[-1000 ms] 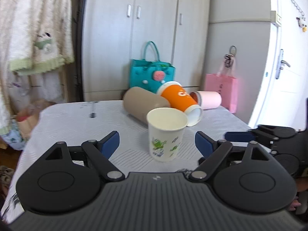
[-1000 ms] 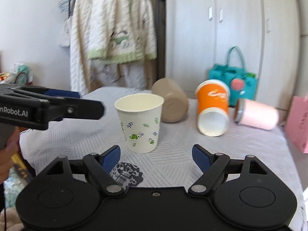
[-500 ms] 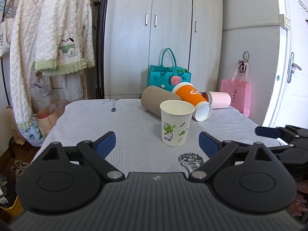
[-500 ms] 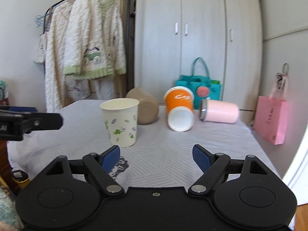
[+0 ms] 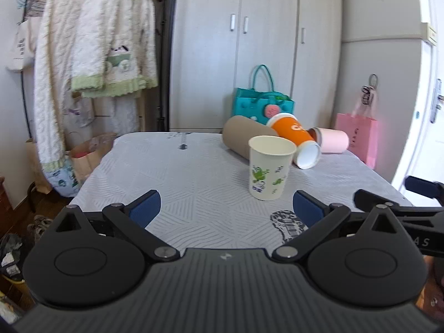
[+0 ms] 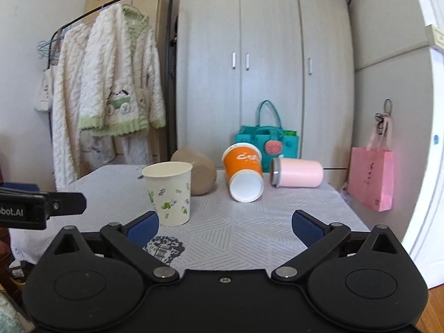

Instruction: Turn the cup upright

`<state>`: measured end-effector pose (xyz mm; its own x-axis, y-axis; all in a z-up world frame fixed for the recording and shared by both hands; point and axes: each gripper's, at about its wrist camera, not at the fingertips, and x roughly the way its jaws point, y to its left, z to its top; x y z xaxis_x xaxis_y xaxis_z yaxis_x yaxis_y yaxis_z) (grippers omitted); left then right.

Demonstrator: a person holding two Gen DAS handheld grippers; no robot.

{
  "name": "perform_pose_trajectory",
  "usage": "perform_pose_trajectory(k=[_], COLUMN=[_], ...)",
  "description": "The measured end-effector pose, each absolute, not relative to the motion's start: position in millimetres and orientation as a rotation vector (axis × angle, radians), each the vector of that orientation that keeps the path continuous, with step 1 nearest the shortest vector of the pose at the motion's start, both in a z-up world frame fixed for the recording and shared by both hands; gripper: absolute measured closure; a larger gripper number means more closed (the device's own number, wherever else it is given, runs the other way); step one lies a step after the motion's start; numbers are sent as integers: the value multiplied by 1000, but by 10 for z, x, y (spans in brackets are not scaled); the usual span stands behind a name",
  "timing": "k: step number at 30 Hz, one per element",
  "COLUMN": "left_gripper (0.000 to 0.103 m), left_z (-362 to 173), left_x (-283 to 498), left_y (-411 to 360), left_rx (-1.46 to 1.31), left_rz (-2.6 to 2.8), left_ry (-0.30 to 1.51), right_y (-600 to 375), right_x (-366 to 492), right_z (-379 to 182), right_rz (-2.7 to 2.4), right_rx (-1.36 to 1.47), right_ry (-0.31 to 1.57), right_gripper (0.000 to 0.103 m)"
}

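A white paper cup with green leaf prints (image 5: 268, 168) (image 6: 169, 193) stands upright, mouth up, on the grey quilted table (image 5: 194, 177) (image 6: 249, 222). Behind it three cups lie on their sides: a tan one (image 5: 244, 138) (image 6: 198, 173), an orange one (image 5: 295, 141) (image 6: 244, 172) and a pink one (image 5: 331, 140) (image 6: 298, 172). My left gripper (image 5: 226, 211) is open and empty, short of the white cup. My right gripper (image 6: 224, 223) is open and empty, back from the cups; it shows at the right edge of the left wrist view (image 5: 399, 211).
A teal bag (image 6: 267, 141) and a grey wardrobe (image 6: 263, 69) stand behind the table. A pink bag (image 6: 371, 177) hangs at the right by a white door (image 5: 433, 111). A rack of white clothes (image 6: 111, 97) stands at the left.
Both grippers have drawn back and up from the white cup, which stays upright on the table. Both stay open. The views now take in more of the room.
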<state>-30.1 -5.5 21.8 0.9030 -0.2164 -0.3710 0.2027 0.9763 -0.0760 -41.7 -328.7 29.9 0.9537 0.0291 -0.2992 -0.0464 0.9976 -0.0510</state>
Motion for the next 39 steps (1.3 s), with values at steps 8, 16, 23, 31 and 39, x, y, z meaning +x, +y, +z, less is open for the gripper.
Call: perform_pose_trajectory(k=[8, 16, 23, 31, 39], left_gripper=[0, 0, 0, 0, 0], left_z=[144, 108, 65, 52, -2], left_x=[-291, -321, -273, -276, -249], left_y=[-91, -68, -34, 21, 9], left_rx=[-20, -43, -39, -32, -15], left_rz=[-171, -166, -123, -133, -136], left_ry=[419, 434, 435, 418, 427], right_y=[-3252, -3215, -3189, -3169, -3160], right_x=[-481, -471, -506, -504, -484], right_z=[251, 202, 194, 184, 165], right_rz=[9, -34, -47, -55, -66], right_rx=[-55, -82, -79, -85, -78], right_ry=[300, 314, 315, 317, 318], right_gripper=[0, 0, 0, 0, 0])
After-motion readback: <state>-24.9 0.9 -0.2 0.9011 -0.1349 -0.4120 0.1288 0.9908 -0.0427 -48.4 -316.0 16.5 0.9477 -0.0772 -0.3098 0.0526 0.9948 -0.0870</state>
